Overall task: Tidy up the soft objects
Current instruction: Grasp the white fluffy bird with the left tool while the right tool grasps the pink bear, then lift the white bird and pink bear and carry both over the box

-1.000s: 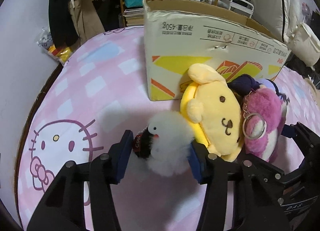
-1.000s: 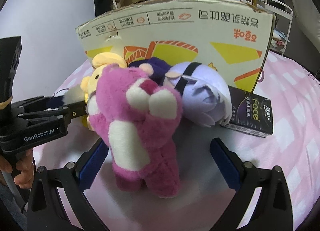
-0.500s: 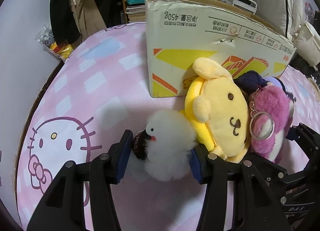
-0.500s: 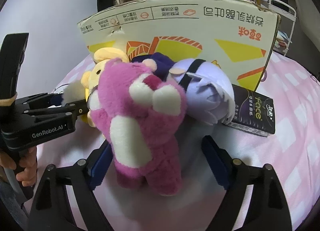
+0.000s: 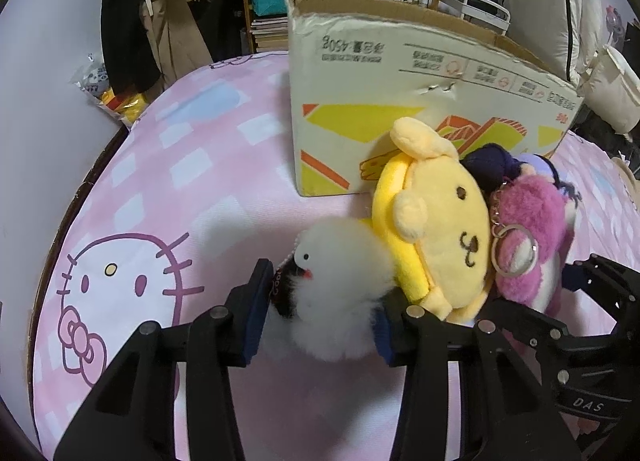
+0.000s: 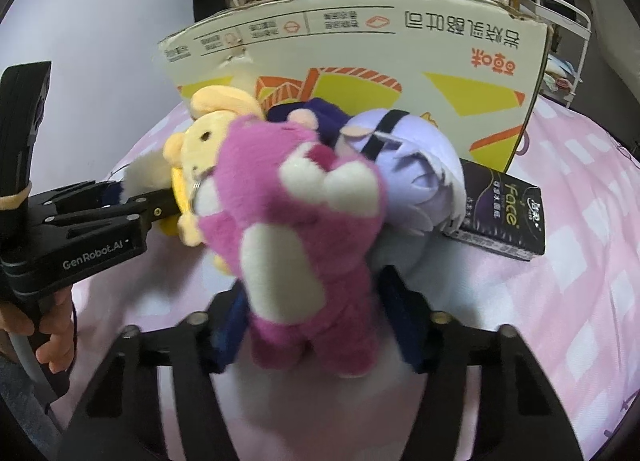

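Around pink bear (image 6: 304, 245), right gripper (image 6: 316, 325) now tighter

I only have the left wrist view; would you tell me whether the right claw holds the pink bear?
Observer: Yes, the right claw grips the pink bear at its lower body, one finger on each side.
Operator: What sits behind the bear there?
Observer: A lilac plush with a black strap across it.
Operator: Is anything there not soft?
Observer: A black carton lies right of the lilac plush, by the cardboard box.
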A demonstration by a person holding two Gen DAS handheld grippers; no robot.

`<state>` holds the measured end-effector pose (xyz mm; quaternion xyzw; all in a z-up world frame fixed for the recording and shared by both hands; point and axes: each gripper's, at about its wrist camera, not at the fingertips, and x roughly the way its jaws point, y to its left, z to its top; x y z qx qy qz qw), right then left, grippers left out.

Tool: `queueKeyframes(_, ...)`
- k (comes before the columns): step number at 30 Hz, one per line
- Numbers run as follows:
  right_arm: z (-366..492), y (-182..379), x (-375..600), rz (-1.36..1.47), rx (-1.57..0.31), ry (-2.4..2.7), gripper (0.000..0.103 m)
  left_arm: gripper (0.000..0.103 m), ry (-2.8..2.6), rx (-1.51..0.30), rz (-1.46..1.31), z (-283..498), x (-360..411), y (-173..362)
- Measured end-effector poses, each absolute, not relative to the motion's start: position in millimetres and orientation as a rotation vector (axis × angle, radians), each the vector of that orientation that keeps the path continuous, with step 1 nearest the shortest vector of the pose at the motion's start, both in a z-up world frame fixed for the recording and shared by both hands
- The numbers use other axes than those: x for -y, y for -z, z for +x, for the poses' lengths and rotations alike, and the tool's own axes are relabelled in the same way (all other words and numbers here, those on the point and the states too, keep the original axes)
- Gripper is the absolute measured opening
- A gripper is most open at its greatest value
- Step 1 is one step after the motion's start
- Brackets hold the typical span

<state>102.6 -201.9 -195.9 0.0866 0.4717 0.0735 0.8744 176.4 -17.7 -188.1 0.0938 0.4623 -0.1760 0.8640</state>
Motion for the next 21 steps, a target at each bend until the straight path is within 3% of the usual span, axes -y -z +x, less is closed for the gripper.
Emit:
queueKeyframes(5, 96.3, 190.2, 197.3, 0.164, -0.975, -0.144, 0.051, 0.044, 0.368, -0.946, 0.211, 164.2, 15.5, 178.4)
queueKeyframes(21, 48.3, 135.1, 211.4, 0.150, -0.822, -0.061, 0.050, 0.044, 0.326, -0.801, 0.143, 111.9, 7.8, 125.8)
